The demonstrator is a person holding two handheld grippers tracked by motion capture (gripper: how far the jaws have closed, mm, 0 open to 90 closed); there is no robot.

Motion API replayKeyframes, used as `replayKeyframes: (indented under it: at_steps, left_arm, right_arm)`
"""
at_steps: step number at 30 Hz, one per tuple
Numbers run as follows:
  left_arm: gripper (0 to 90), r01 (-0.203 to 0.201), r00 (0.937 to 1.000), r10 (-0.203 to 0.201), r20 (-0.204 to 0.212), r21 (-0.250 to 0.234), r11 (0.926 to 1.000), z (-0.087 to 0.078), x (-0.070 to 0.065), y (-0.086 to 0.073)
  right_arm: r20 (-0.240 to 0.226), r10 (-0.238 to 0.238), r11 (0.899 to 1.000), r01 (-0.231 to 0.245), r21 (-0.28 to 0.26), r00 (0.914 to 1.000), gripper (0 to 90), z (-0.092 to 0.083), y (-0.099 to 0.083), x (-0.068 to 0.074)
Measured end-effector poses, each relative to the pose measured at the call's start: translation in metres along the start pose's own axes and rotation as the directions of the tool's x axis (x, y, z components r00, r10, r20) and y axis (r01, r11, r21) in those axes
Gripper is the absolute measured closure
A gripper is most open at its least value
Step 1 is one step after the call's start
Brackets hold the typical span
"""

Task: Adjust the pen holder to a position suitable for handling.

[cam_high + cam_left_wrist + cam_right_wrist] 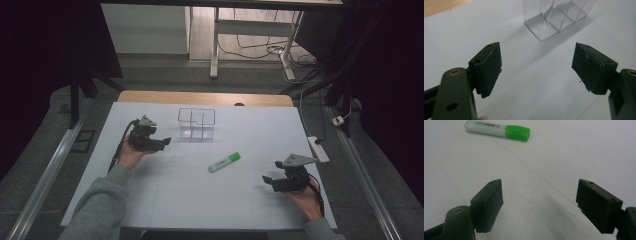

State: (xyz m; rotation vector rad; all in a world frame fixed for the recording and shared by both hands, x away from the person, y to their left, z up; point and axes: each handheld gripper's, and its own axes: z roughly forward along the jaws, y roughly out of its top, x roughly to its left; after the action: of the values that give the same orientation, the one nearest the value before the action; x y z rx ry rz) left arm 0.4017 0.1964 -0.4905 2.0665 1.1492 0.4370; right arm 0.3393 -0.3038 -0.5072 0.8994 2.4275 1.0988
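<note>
A green highlighter (pixel 224 162) lies flat near the middle of the white table; it also lies at the top of the right gripper view (pixel 498 130), cap end to the right. A clear plastic box with compartments (pixel 196 123) stands upright behind it, and sits ahead of the left jaws (pixel 555 18). My left gripper (pixel 164 141) is open at the table's left, left of the box, with nothing between its jaws (pixel 536 67). My right gripper (pixel 266 181) is open at the front right, short of the highlighter, nothing in it (pixel 539 203).
The white table (pixel 165 195) has a wooden strip (pixel 205 97) at its far edge. A power strip (pixel 318 148) lies off the right edge. Desk legs and cables (pixel 260 47) stand on the floor beyond.
</note>
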Motion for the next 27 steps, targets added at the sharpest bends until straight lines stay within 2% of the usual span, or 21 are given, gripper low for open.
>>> replayKeyframes:
  at_steps: [10, 18, 20, 21, 27]
  left_arm:
    - [26.2, 0.017, 0.9997, -0.016, -0.018, 0.01, 0.9998, 0.014, 0.007, 0.011]
    - [33.6, 0.046, 0.9989, -0.046, -0.014, 0.007, 0.9989, 0.027, 0.013, 0.019]
    - [40.4, 0.054, 0.9984, -0.054, -0.018, -0.01, 0.9985, 0.029, 0.015, 0.02]
    - [43.2, 0.079, 0.9969, -0.079, -0.003, -0.02, 0.9967, 0.032, 0.018, 0.021]
    - [55.4, 0.082, 0.9966, -0.082, 0.007, -0.022, 0.9964, 0.038, 0.019, 0.025]
  right_arm:
    - [0.008, -0.01, 1.0, 0.01, 0.0, 0.9999, 21.9, 0.001, 0.0, 0.0]
    - [0.012, -0.004, 1.0, 0.004, -0.002, 0.9999, 22.5, 0.001, -0.002, 0.0]
    - [0.008, -0.006, 1.0, 0.006, 0.002, 0.9999, 22.6, 0.002, -0.002, 0.0]
    - [0.008, -0.006, 1.0, 0.006, 0.002, 0.9999, 22.6, 0.002, -0.002, 0.0]
    - [0.005, -0.001, 1.0, 0.001, -0.003, 1.0, 23.0, 0.002, -0.002, -0.001]
